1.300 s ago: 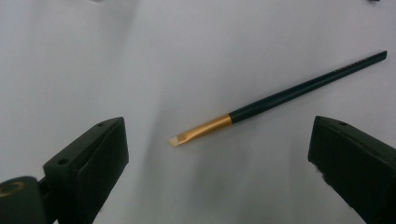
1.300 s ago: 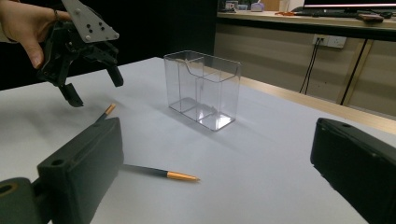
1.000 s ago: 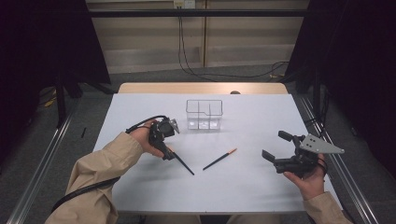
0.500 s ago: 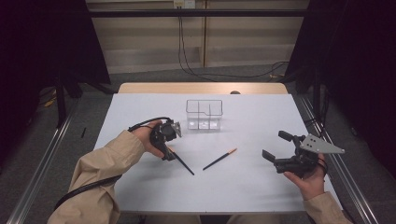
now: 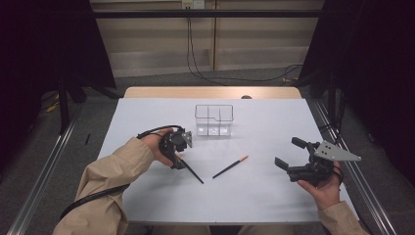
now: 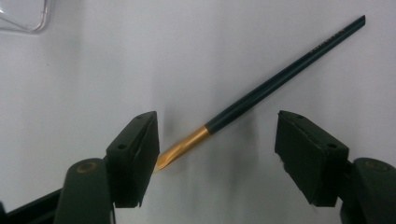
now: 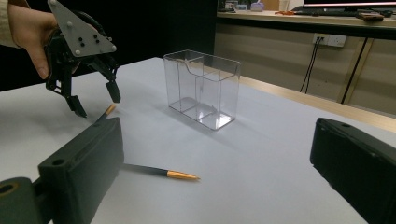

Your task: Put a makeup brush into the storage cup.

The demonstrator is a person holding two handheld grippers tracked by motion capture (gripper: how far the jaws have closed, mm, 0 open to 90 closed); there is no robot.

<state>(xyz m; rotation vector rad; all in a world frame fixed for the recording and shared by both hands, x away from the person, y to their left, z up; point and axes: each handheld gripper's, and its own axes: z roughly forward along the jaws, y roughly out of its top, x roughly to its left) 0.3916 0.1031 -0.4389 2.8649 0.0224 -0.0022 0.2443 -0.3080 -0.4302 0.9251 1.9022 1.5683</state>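
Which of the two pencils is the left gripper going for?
The pencil whose gold end lies between the left gripper's open jaws; the other pencil lies apart, mid-table.

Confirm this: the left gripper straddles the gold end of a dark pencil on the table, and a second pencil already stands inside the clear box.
Not quite. The second pencil lies flat on the table, in front of the clear box, not inside it; the high view shows this. The rest holds: the left gripper straddles the gold end of the dark pencil, fingers not yet pressing.

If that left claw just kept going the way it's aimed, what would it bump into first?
Most likely the gold tip of the dark pencil lying between the left gripper's still-parted jaws, which have just been closing; then the white table.
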